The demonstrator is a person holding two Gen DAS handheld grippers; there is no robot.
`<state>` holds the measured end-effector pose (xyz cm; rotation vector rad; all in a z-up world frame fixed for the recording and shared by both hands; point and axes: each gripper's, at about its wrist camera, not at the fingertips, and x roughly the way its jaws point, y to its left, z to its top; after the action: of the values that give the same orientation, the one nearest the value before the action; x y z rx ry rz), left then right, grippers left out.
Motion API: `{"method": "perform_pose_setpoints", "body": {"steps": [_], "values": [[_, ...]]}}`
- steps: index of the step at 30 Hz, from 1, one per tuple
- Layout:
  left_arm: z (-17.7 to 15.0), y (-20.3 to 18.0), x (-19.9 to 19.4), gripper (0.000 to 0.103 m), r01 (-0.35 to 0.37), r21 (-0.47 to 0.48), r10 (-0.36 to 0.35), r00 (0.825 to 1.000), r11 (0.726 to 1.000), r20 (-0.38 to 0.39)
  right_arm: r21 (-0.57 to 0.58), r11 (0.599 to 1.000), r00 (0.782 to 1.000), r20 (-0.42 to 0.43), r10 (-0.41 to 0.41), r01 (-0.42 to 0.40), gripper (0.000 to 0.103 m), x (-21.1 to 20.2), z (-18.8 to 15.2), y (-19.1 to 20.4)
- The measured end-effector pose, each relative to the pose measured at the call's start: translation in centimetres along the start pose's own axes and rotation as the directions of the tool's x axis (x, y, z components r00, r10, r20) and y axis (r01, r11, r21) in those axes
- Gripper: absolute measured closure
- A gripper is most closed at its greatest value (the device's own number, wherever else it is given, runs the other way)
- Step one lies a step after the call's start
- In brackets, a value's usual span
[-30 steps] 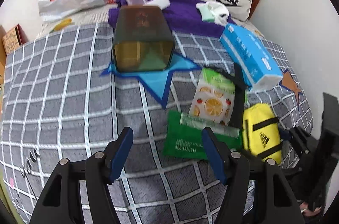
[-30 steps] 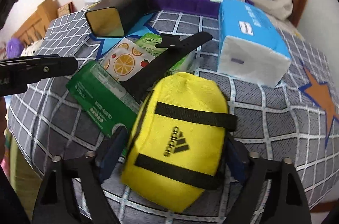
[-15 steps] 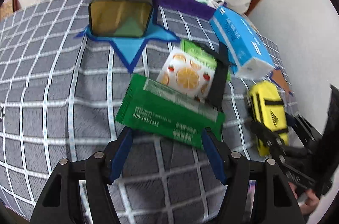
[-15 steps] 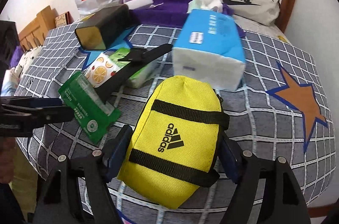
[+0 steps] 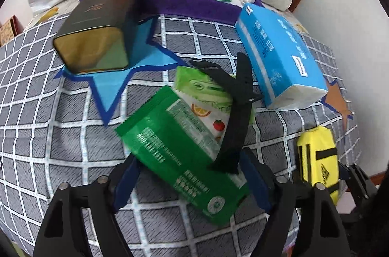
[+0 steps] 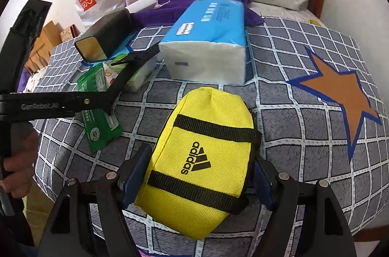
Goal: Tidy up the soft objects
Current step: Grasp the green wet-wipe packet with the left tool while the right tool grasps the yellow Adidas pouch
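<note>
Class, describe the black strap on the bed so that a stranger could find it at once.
On the grey checked bedspread, left of the blue tissue pack, wrappers are piled. The black strap lies across the fruit-print packet: the only black thing there, long, flat and perforated.

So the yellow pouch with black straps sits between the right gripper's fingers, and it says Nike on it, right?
Not quite. The yellow fabric pouch with black straps says adidas, as the right wrist view shows. It does sit between the right gripper fingers.
</note>
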<state>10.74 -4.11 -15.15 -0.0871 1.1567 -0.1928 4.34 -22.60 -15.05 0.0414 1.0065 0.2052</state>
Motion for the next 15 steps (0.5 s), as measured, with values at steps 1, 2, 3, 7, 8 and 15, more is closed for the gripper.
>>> {"method": "perform_pose_setpoints", "body": {"steps": [1,2,3,7,8,15], "values": [[0.1,-0.5,0.3,0.02,-0.029,0.014,0.029,1.0,0.999,0.003,0.003,1.0,1.0,0.001,0.005,-0.005,0.027,0.0,0.0,-0.1],[0.1,-0.8,0.3,0.02,-0.047,0.024,0.046,0.999,0.999,0.007,0.003,1.0,1.0,-0.001,0.008,-0.008,0.027,0.0,0.1,-0.1],[0.1,-1.1,0.4,0.02,-0.064,0.039,0.064,0.998,0.997,0.009,0.001,1.0,1.0,-0.003,0.008,-0.008,0.027,0.1,0.1,-0.1],[0.1,-1.2,0.3,0.02,-0.066,0.05,0.066,0.998,0.997,-0.005,-0.016,1.0,1.0,-0.005,0.006,-0.006,0.027,0.1,0.1,0.1],[-0.1,-1.2,0.3,0.02,-0.06,0.051,0.061,0.998,0.997,-0.013,-0.018,1.0,1.0,-0.004,0.004,-0.004,0.027,0.1,0.1,0.1],[-0.9,-3.1,0.9,0.015,-0.139,0.104,0.14,0.99,0.985,-0.004,-0.024,1.0,1.0,-0.017,0.0,-0.001,0.027,0.7,0.2,0.4]]}}
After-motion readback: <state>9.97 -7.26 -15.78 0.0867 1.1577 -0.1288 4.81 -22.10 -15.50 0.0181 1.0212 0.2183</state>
